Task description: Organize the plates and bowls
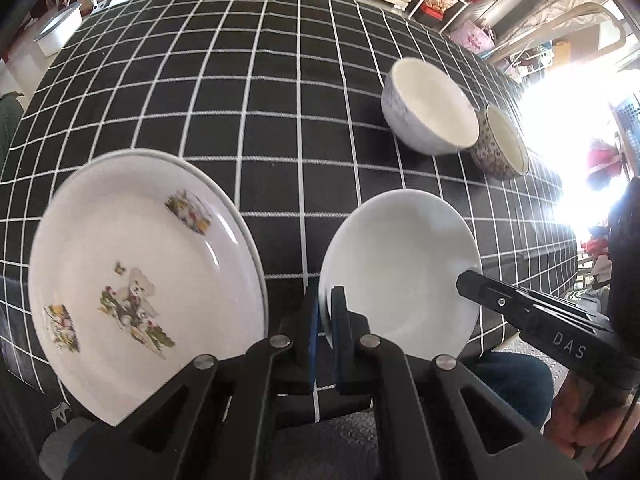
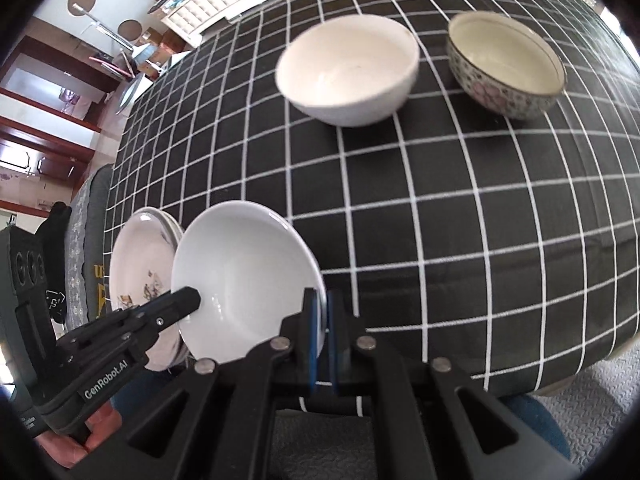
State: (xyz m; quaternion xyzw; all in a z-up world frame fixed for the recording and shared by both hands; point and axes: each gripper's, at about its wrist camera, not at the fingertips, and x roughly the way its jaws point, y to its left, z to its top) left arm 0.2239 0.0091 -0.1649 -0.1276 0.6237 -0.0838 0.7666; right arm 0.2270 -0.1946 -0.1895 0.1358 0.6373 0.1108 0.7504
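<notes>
both tongs clamp the white plate (image 1: 400,268): left tongs (image 1: 325,312) on its left rim, right tongs (image 2: 322,312) on its right rim. printed plates (image 1: 140,280) stacked lower left, two bowls (image 1: 430,106) upper right on the desk (image 1: 240,100).

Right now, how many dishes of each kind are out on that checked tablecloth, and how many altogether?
Plain white plate, held at its rim by both tongs: 1
Plates with pictures, stacked, at least: 2
White bowl: 1
Patterned bowl: 1
Total: at least 5 dishes
</notes>
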